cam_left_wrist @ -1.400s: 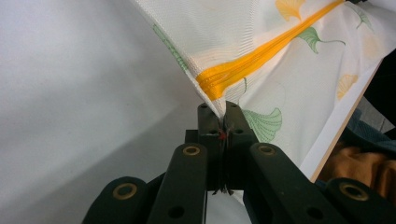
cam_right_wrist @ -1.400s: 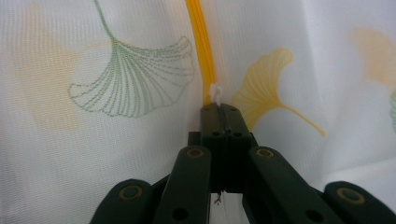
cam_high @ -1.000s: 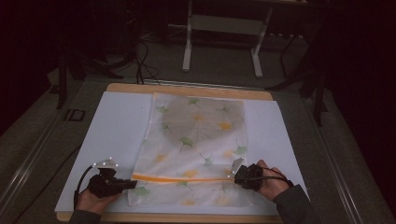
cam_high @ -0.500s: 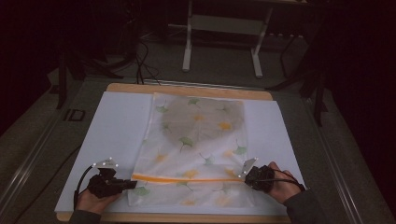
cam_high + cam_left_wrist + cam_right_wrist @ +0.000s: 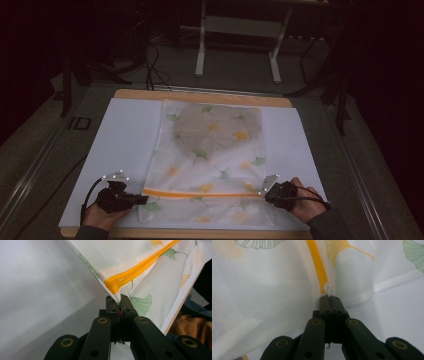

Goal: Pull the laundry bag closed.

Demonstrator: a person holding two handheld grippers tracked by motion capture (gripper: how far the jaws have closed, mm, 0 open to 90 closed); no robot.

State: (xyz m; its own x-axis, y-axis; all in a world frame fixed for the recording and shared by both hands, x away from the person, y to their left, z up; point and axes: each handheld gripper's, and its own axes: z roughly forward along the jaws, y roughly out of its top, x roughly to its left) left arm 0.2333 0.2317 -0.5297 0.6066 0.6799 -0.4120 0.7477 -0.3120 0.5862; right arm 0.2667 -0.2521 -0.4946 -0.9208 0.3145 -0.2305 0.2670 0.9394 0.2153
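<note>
A white mesh laundry bag (image 5: 212, 150) printed with green and yellow leaves lies flat on a white sheet, a dark garment inside its far half. An orange zipper (image 5: 200, 194) runs across its near part. My left gripper (image 5: 143, 198) is shut on the bag's left edge at the zipper's end (image 5: 113, 287). My right gripper (image 5: 263, 194) is shut on the white zipper pull (image 5: 327, 288) at the zipper's right end. In each gripper view the black jaws meet with the fabric or the pull pinched at their tips.
The white sheet (image 5: 120, 140) covers a wooden board (image 5: 200, 95) on a grey table. A white metal stand (image 5: 240, 30) and cables lie on the floor beyond. The board's near edge (image 5: 200, 233) is just below both hands.
My right gripper has moved to the right along the zipper line, from a little inside the bag's right side to its right edge. The left gripper has stayed put.
</note>
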